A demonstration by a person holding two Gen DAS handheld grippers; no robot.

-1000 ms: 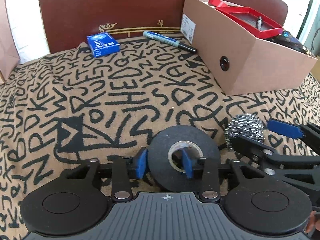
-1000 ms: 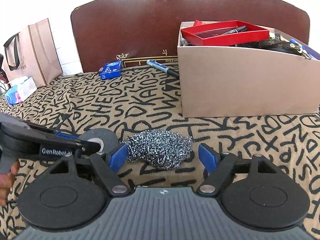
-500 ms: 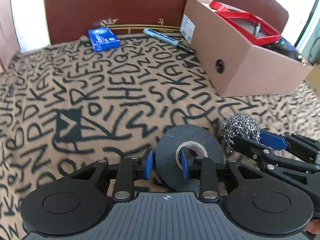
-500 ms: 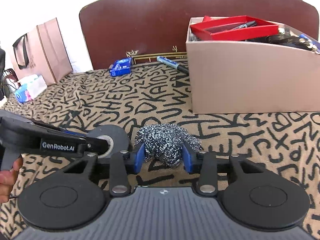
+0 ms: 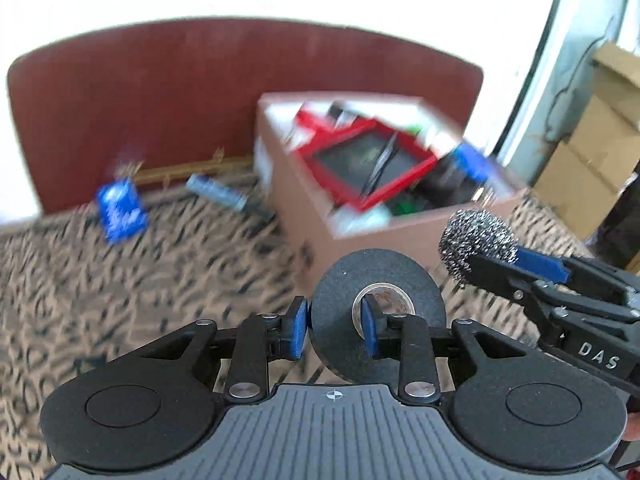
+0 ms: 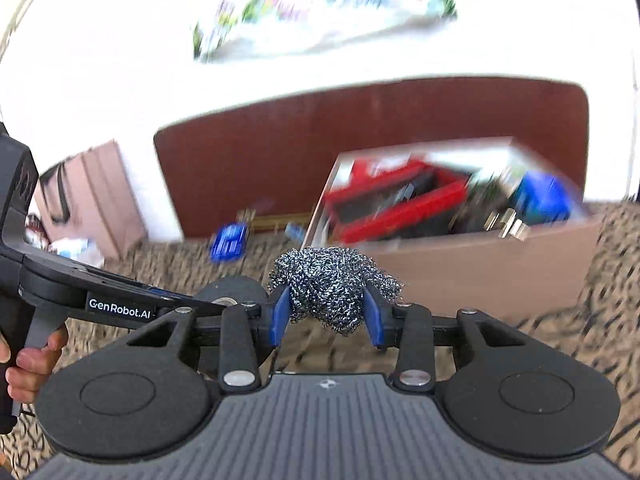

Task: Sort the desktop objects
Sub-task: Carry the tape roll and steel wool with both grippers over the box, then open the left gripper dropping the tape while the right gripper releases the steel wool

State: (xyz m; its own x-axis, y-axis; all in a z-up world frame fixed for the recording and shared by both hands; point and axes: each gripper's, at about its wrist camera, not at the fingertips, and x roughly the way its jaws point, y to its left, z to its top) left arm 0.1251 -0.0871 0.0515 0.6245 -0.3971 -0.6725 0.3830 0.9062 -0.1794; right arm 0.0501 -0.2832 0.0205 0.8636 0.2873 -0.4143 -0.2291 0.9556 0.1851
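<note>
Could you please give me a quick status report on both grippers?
Left gripper shut on tape roll. Right gripper shut on steel wool. Both airborne, cardboard box ahead, nothing between.

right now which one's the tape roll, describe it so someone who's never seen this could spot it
Find the open brown cardboard box on the letter-patterned cloth. In front of it the left gripper holds up the tape roll, one pad outside, one in the core. It is a flat black ring, unlike the shiny steel wool ball beside it.
</note>
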